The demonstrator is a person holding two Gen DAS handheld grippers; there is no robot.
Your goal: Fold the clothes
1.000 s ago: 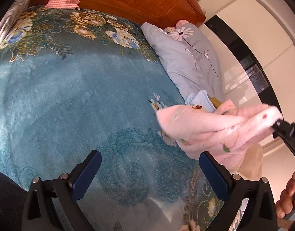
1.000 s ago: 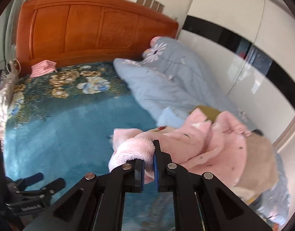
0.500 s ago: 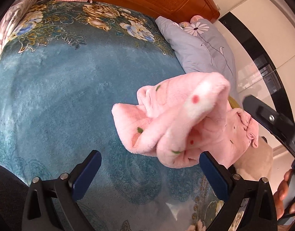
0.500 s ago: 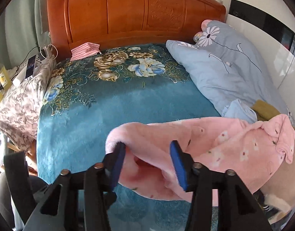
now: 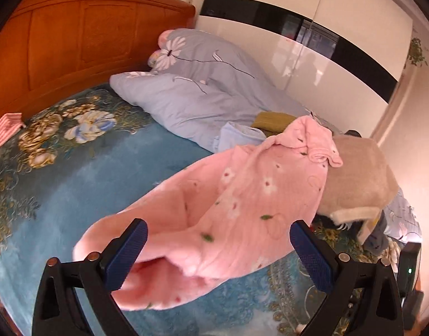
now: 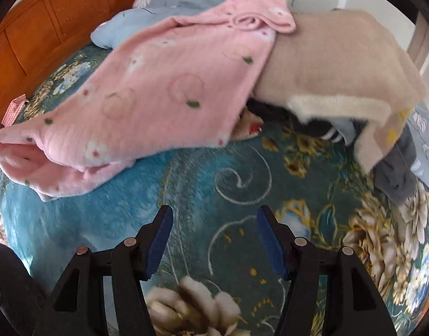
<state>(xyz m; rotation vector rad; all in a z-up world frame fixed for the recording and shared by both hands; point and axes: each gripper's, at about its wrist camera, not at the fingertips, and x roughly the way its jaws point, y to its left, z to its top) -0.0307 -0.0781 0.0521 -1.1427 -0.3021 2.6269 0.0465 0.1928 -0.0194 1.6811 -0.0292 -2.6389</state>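
i'm seeing pink garment (image 5: 242,210) running lengthwise ahead-right of left gripper (image 5: 218,254), nearer | both my grippers gaping, right gripper (image 6: 214,238) too

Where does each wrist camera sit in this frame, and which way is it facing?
Left wrist: on the left gripper, facing the headboard across the pink garment; its two open fingers show.
Right wrist: on the right gripper, angled down at the blue bedspread; its open fingers show.
Shared: the pink garment, the beige garment, the bedspread.
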